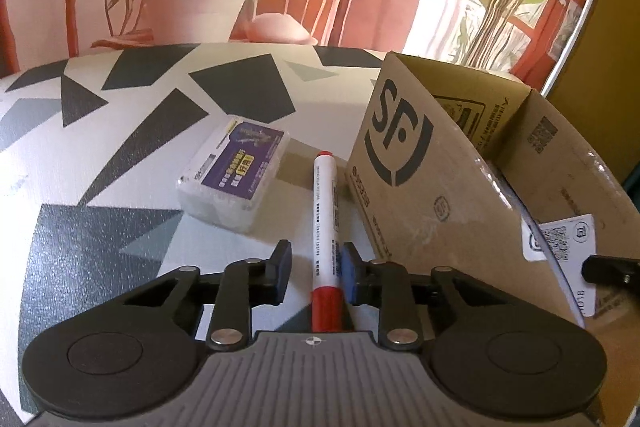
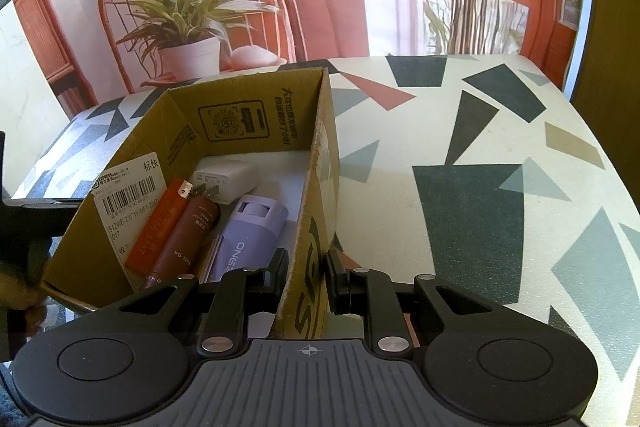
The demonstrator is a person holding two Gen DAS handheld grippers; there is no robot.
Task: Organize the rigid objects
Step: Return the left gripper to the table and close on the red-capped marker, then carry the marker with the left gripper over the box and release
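Note:
A white marker with red cap and tip (image 1: pixel 326 227) lies on the patterned table, between the fingers of my left gripper (image 1: pixel 315 267). The jaws are open around its lower end; the right pad touches it and the left stands apart. A clear plastic box with a purple label (image 1: pixel 236 171) lies to the marker's left. The cardboard box (image 1: pixel 452 179) stands to the right. My right gripper (image 2: pixel 307 279) straddles the box's right wall (image 2: pixel 316 227), one finger inside and one outside. The box holds a white charger (image 2: pixel 228 179), an orange tube (image 2: pixel 156 231), a brown tube (image 2: pixel 184 239) and a lilac device (image 2: pixel 248 235).
A potted plant (image 1: pixel 192 7) and a pink object (image 1: pixel 276 29) stand beyond the table's far edge. The patterned tabletop (image 2: pixel 480 187) stretches right of the box. The other gripper's dark tip (image 1: pixel 612 269) shows by the box.

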